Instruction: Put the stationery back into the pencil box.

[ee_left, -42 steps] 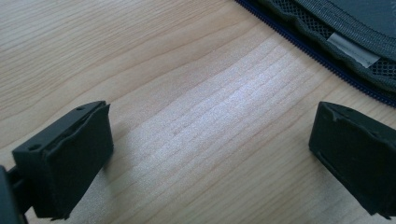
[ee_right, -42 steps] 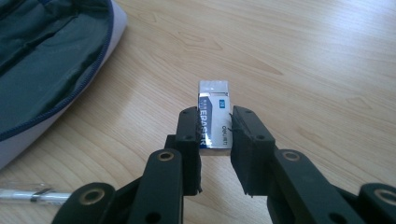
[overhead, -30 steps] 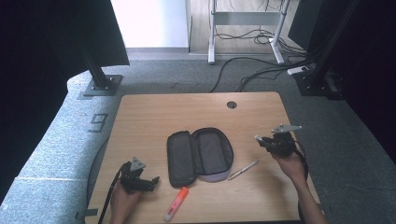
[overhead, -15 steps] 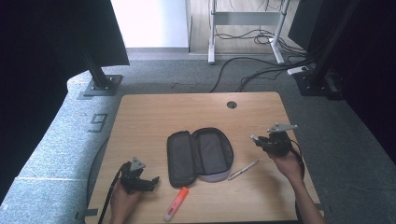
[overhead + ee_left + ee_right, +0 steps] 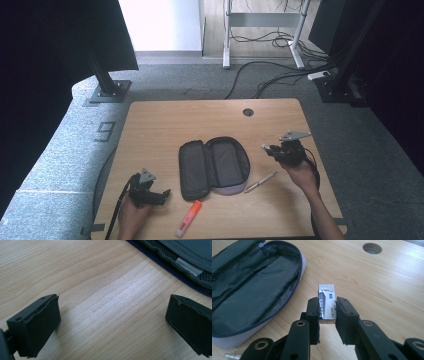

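A pale wooden table [image 5: 210, 120] with a round cable hole [image 5: 248, 112] stands on grey carpet [image 5: 60, 150], with cables [image 5: 280, 80] and dark stands behind it. An open case [image 5: 214, 165] lies mid-table.

The left gripper [image 5: 159, 195] rests low on the table in the person's left hand [image 5: 131, 212], its jaws spread wide with nothing between them; the case's zipped edge [image 5: 175, 272] is just ahead of it to one side, and a marker [image 5: 188, 218] lies just beyond its tips. The right gripper [image 5: 327, 312], held up in the right hand [image 5: 300, 175], is clamped on an eraser [image 5: 326, 303], which sticks out past the jaw tips. The case lies beside it, the hole well ahead, and a pen [image 5: 261, 182] sits between the hand and the case.

Since a second ago the right gripper has shifted toward the case; the left one has stayed put.
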{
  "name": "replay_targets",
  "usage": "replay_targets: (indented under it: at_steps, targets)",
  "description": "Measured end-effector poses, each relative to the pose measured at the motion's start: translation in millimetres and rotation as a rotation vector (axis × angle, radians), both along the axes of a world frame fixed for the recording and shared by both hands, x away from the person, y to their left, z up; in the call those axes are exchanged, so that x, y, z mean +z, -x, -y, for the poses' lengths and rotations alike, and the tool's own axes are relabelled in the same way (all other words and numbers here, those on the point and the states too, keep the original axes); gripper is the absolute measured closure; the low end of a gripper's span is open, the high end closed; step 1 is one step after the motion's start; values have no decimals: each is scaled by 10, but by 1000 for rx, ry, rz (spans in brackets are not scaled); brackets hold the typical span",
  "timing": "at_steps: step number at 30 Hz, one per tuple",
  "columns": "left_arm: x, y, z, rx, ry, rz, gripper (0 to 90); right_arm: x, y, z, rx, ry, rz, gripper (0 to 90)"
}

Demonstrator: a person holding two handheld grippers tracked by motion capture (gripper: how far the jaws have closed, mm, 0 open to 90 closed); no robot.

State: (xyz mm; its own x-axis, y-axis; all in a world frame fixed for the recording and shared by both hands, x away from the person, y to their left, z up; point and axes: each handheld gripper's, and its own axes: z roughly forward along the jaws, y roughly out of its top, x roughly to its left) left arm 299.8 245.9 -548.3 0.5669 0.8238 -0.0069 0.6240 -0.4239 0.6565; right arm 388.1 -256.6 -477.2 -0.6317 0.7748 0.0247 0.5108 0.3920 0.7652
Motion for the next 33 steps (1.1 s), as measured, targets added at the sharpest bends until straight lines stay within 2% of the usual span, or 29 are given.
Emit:
replay_targets:
  at_steps: [14,33]
  targets:
    - [0,0,0,0,0,0,0,-16,-25,-204,42,5,1,715]
    - [0,0,0,0,0,0,0,20,-68,-575,110,19,15,715]
